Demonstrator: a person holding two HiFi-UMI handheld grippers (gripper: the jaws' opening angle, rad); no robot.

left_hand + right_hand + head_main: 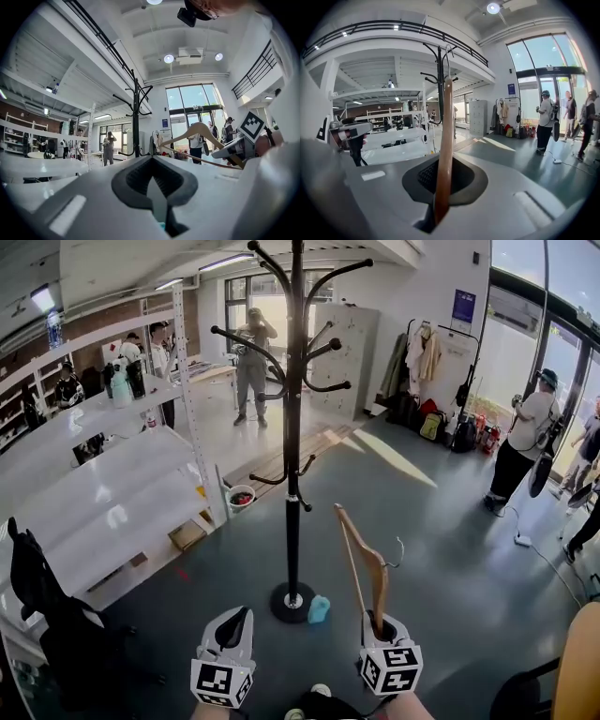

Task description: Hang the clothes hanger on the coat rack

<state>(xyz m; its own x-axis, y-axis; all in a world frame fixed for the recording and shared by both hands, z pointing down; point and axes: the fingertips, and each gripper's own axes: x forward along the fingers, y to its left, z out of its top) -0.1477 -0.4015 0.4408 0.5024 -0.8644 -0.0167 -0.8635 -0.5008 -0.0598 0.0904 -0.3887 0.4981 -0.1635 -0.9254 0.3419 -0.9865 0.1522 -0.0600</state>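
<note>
The black coat rack (294, 427) stands on the grey floor straight ahead, its round base (292, 601) just beyond both grippers. My right gripper (382, 629) is shut on the lower end of a wooden clothes hanger (361, 554), which stands upright with its metal hook (398, 554) to the right. In the right gripper view the hanger (446, 131) rises from the jaws (443, 183), in line with the rack (440, 79). My left gripper (232, 629) is shut and holds nothing. The left gripper view shows its jaws (154, 180), the rack (136, 117) and the hanger (199, 129).
White shelving (94, 493) runs along the left. A small blue container (319, 608) sits by the rack's base. Dark clothing on a chair (47, 615) is at lower left. People stand at the right (520, 451) and far back (251, 362). A garment rail (427, 362) lines the back wall.
</note>
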